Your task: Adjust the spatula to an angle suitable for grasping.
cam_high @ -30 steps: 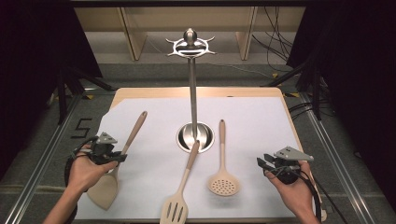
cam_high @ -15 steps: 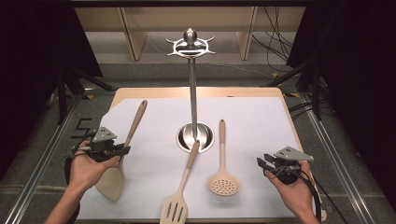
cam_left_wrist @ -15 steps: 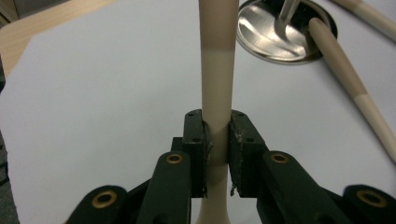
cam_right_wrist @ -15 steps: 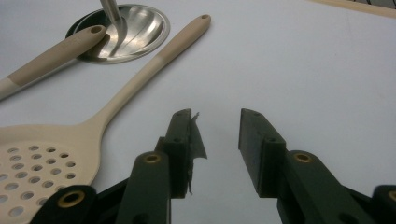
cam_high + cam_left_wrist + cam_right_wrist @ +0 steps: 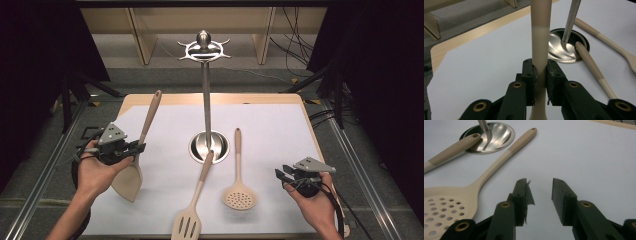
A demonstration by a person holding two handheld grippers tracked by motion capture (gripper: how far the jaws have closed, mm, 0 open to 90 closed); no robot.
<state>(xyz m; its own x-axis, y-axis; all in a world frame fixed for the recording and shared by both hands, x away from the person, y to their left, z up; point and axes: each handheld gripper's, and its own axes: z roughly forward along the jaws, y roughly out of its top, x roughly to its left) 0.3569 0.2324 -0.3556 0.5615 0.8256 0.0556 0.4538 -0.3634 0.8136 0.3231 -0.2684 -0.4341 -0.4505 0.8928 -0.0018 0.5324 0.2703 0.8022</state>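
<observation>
A: What is your left gripper [image 5: 131,148] holding?

B: You hold the flat spatula [image 5: 131,176] with it. The jaws are squeezed tight on the thin handle, just above the wide blade. The spatula is up off the white mat [image 5: 280,125], on the left side, and its handle leans up and away toward the far edge.

A: And your right gripper [image 5: 283,176]?

B: Its jaws are apart, with nothing between them. It sits low at the near right, over bare mat.

A: What else is on the mat?

B: The holey spoon [image 5: 239,192] lies just left of your right gripper. The slotted turner [image 5: 192,210] lies in the middle (its handle tip rests on the shiny round base). The tall metal stand [image 5: 206,97] rises from that base.
</observation>
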